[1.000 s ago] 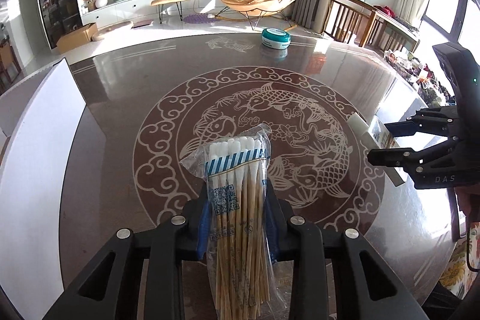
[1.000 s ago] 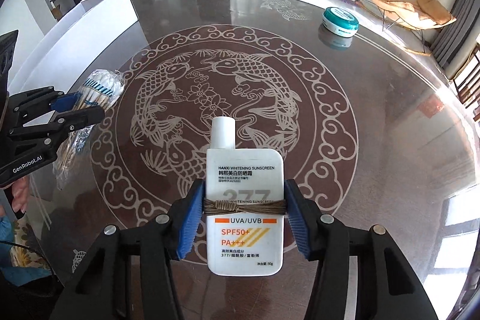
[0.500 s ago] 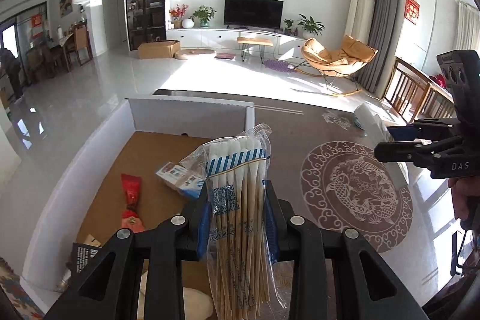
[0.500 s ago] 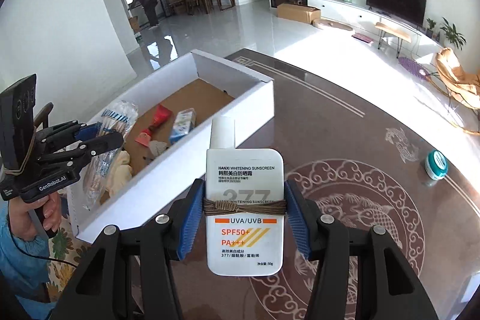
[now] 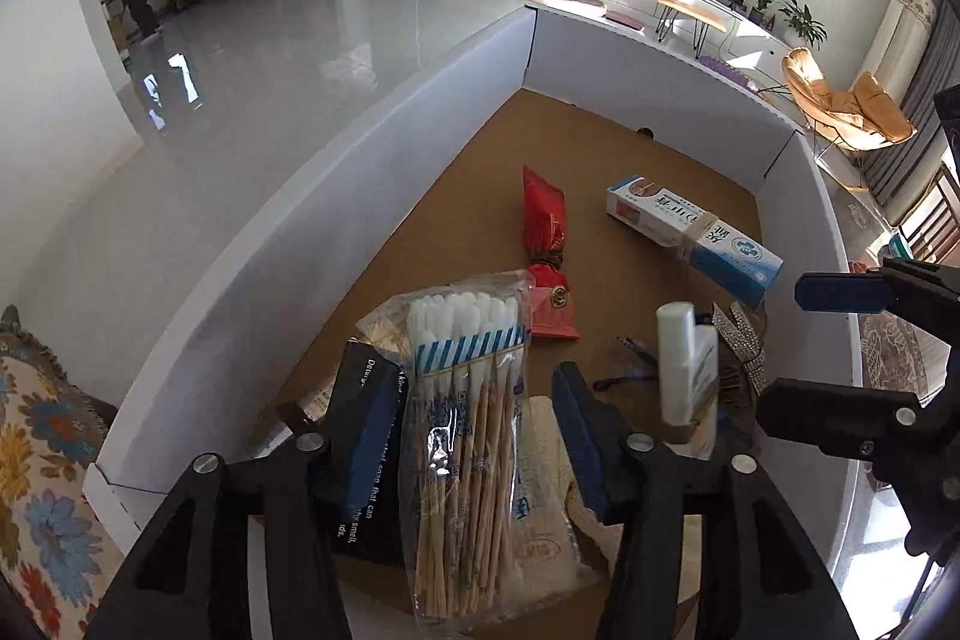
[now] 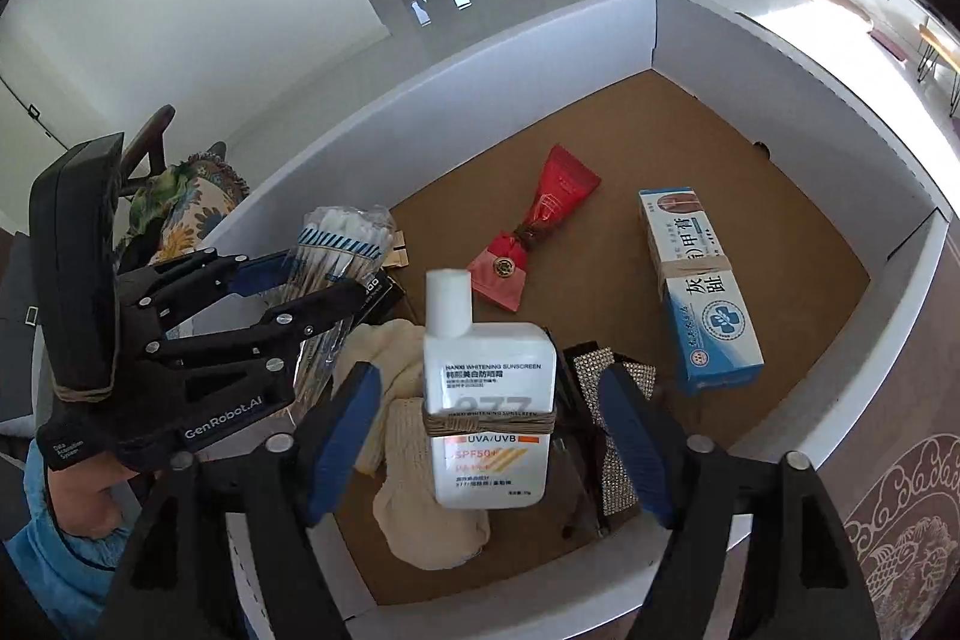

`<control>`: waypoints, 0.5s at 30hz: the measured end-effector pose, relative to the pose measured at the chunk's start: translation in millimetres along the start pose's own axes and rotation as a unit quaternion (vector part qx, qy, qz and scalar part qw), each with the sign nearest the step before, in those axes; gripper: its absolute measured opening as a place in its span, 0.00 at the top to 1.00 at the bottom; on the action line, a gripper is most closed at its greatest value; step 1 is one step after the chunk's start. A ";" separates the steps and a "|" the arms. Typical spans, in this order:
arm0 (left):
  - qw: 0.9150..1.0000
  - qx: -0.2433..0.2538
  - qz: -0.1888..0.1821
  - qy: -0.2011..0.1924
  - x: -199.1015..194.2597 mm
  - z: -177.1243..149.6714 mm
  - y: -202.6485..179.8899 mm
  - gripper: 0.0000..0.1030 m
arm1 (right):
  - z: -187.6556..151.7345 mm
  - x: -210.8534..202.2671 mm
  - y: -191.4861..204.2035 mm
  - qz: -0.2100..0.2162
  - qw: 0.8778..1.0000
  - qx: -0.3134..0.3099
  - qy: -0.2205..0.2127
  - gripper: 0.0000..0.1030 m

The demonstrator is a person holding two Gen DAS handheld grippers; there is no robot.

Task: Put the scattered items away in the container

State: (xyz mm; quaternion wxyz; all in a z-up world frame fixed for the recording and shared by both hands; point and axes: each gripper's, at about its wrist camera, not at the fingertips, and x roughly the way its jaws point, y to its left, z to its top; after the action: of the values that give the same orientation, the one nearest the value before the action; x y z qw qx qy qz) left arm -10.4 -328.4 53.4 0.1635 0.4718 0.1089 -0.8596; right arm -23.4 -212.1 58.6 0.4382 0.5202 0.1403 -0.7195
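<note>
A white cardboard box with a brown floor lies below both grippers. My left gripper is open, its jaws apart from a clear bag of cotton swabs that sits between them over the box's near end. My right gripper is open too, with gaps on both sides of a white sunscreen bottle between the jaws. The bottle also shows in the left wrist view, and the swab bag in the right wrist view.
In the box lie a red tube, a blue and white carton, a rhinestone bow, a cream cloth and a black packet. A patterned cushion is at the left. The patterned table is at the right.
Both grippers have moved over the box and lowered toward its floor. Both have opened, releasing the swab bag and the sunscreen bottle they were clamping.
</note>
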 end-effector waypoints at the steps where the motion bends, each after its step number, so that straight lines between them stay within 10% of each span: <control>1: 1.000 0.002 0.013 -0.012 -4.5 -2.1 -0.4 0.09 | -3.6 -2.0 -2.4 -0.012 1.000 0.001 -0.008 0.01; 6: 0.994 -0.006 0.085 -0.069 -30.4 -7.4 -1.7 0.06 | -12.6 -38.1 -14.6 -0.089 0.993 0.017 -0.078 0.01; 15: 0.989 -0.049 0.090 -0.106 -65.0 -12.5 -7.9 0.05 | -19.8 -57.2 -15.4 -0.119 0.989 0.006 -0.092 0.01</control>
State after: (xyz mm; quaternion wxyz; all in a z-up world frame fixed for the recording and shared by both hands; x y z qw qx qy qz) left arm 28.9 -305.2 102.1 0.2734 0.3774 0.0902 -0.8802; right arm -18.7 -162.4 96.3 0.3576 0.4342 0.1556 -0.8120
